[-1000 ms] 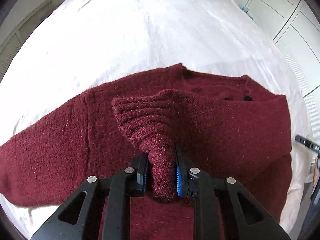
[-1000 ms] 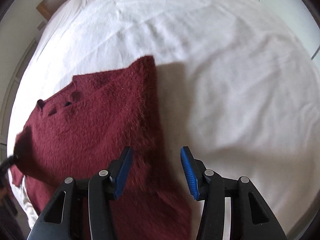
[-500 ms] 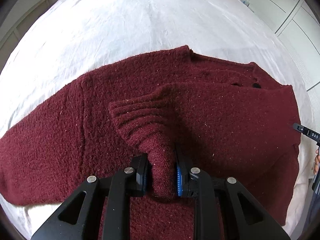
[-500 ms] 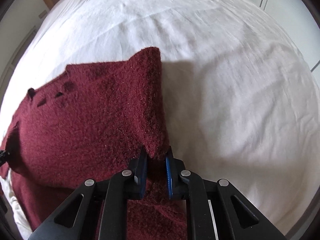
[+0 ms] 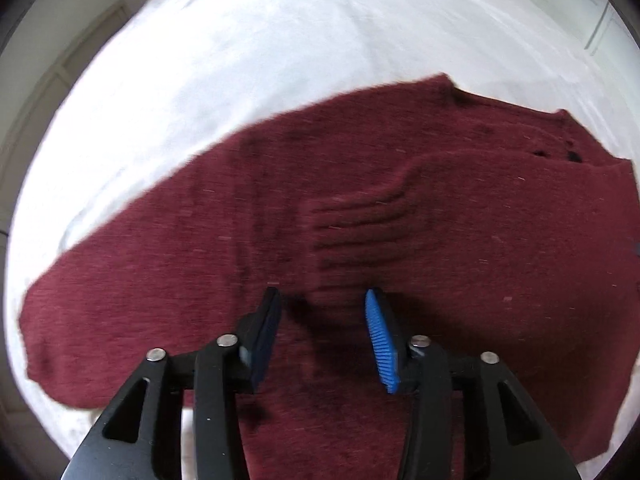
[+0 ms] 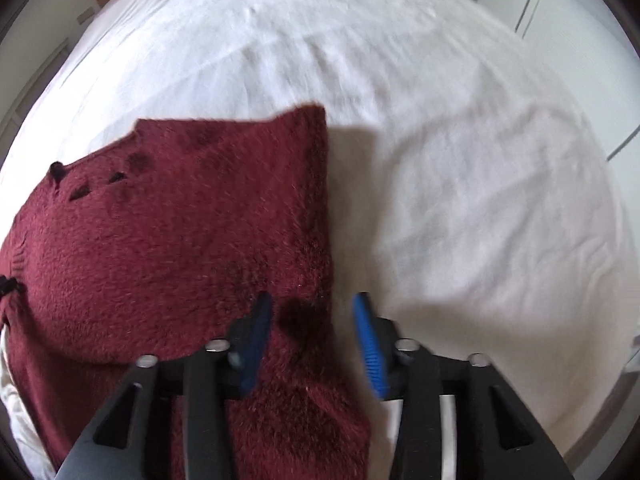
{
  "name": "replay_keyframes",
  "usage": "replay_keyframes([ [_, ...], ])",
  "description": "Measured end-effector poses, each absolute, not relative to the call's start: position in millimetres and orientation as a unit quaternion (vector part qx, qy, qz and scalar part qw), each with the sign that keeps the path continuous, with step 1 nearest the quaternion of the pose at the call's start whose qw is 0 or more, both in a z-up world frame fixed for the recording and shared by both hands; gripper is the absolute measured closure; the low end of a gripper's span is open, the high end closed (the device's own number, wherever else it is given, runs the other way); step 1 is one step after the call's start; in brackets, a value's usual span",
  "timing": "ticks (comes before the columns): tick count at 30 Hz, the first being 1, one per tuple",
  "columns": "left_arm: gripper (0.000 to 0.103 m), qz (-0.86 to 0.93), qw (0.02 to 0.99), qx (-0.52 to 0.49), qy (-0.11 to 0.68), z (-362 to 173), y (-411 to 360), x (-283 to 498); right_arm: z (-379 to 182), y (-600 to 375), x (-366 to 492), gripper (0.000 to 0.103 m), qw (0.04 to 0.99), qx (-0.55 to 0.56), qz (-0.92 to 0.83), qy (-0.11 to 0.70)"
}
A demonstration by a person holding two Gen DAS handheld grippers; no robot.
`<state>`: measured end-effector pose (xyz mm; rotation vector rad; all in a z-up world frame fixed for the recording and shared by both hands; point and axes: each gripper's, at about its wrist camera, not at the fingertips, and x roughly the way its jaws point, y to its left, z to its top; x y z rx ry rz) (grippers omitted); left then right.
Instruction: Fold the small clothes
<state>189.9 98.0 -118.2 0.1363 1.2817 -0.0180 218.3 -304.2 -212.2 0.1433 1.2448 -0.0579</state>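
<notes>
Both claws are sitting wide apart now and holding nothing. A moment ago the left claw (image 5: pixel 323 300) was pinching the ribbed cuff (image 5: pixel 356 236) of the sleeve, and the right claw (image 6: pixel 312 304) was pinching the side edge of the sweater (image 6: pixel 160 240). Now they are letting go, so the sleeve is lying flat across the middle of the sweater. That looks like one fold being finished, and the claws are getting free for the next one.

Just past the left claw, the cuff is resting on the sweater's body with its lines showing. Next to the right claw, the folded edge is running straight up and away, with a dark shadow beside it.

The sweater is dark red and fuzzy. It is lying spread out on the white bed sheet (image 6: pixel 460 160). The other sleeve (image 5: pixel 120 280) is still sticking out to the side, not folded yet. Farther away, small dark buttons (image 6: pixel 82 192) are showing near the neck. Behind it, the bed is stretching on, white and a little wrinkly.
</notes>
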Motion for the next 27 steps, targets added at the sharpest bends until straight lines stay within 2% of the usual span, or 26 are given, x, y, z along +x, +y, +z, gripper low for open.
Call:
replay_keyframes([
  [1,0.057,-0.001,0.802,0.065,0.594,-112.7,103.2,188.6,-203.7,-299.0,215.6,0.038,0.815,0.064,-0.024,0.575],
  [2,0.050,0.001,0.804,0.062,0.591,-108.1,106.3,187.4,-193.5,-292.9,213.0,0.032,0.822,0.062,-0.018,0.566],
  [3,0.039,0.001,0.806,0.058,0.589,-103.1,107.3,186.0,-185.5,-288.8,211.1,0.023,0.826,0.059,-0.013,0.560],
  [6,0.020,-0.012,0.817,0.053,0.574,-86.3,100.0,181.6,-164.6,-263.1,208.4,0.020,0.840,0.043,0.004,0.541],
  [7,0.011,-0.022,0.822,0.053,0.566,-79.4,92.2,179.5,-161.3,-248.0,213.1,0.018,0.843,0.035,0.011,0.537],
  [9,0.001,-0.037,0.829,0.049,0.555,-73.5,77.1,177.9,-162.5,-226.0,217.1,0.012,0.848,0.015,0.024,0.529],
  [11,0.001,-0.059,0.835,0.046,0.545,-70.4,57.9,175.3,-169.1,-202.4,216.6,0.001,0.849,-0.005,0.035,0.527],
  [18,0.001,-0.090,0.834,0.061,0.540,-104.4,7.1,164.5,-219.4,-159.3,217.5,0.001,0.853,-0.052,0.056,0.516],
  [23,0.001,-0.075,0.821,0.064,0.563,-145.4,14.1,169.2,-252.7,-170.9,218.8,0.000,0.845,-0.048,0.049,0.530],
  [27,0.001,-0.077,0.823,0.060,0.560,-148.3,35.9,163.4,-256.2,-201.6,219.2,0.000,0.848,-0.030,0.033,0.528],
])
